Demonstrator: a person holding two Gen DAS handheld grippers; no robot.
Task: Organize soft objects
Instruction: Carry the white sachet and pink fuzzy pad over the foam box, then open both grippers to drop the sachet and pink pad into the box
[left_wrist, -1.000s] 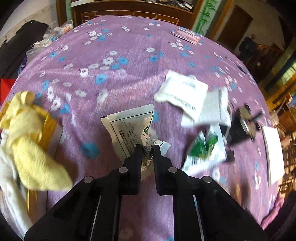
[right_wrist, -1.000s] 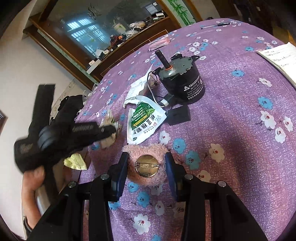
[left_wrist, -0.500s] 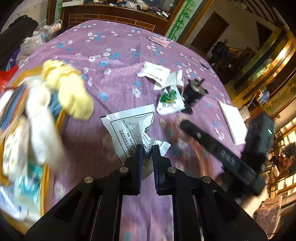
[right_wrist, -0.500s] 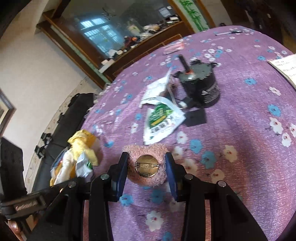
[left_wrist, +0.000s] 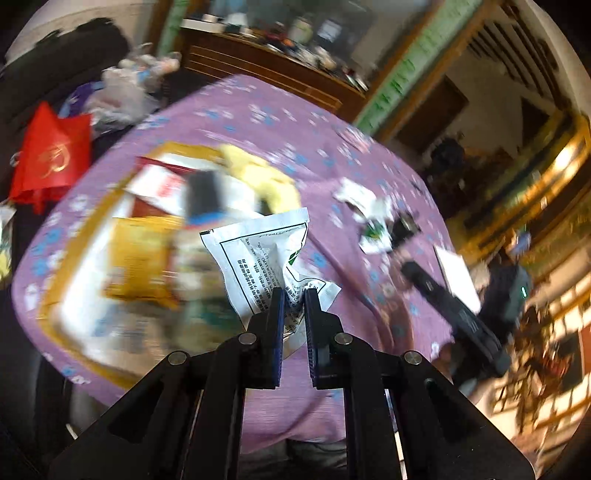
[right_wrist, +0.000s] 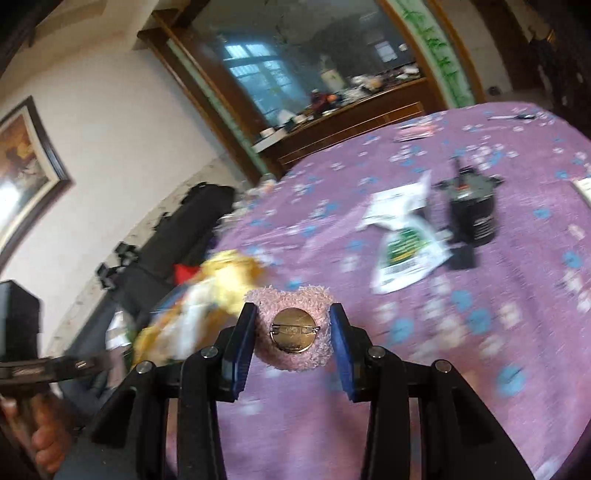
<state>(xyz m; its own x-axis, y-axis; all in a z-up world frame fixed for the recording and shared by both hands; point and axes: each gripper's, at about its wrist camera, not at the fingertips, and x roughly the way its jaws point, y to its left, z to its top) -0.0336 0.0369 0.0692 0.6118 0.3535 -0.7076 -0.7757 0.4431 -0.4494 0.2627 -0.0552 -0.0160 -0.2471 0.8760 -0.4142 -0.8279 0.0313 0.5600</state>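
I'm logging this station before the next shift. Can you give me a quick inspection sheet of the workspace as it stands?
Surface: purple flowered tablecloth.
Job's things: white packet and pink fuzzy brooch, both held; blurred tray piled with yellow cloth and packets.
Clutter: black motor, green-printed packet, white paper.
Grippers: left gripper shut on packet; right gripper shut on brooch.
Cables: nothing seen.
Surroundings: wooden cabinet, red bag.

white sachet (left_wrist: 269, 254): you can see black chinese print inside a ruled box, too small to read. red bag (left_wrist: 51, 158): a gold emblem, not legible. green-and-white packet (right_wrist: 406, 251): blurred print only. black motor (right_wrist: 476, 210): pale label, unreadable.
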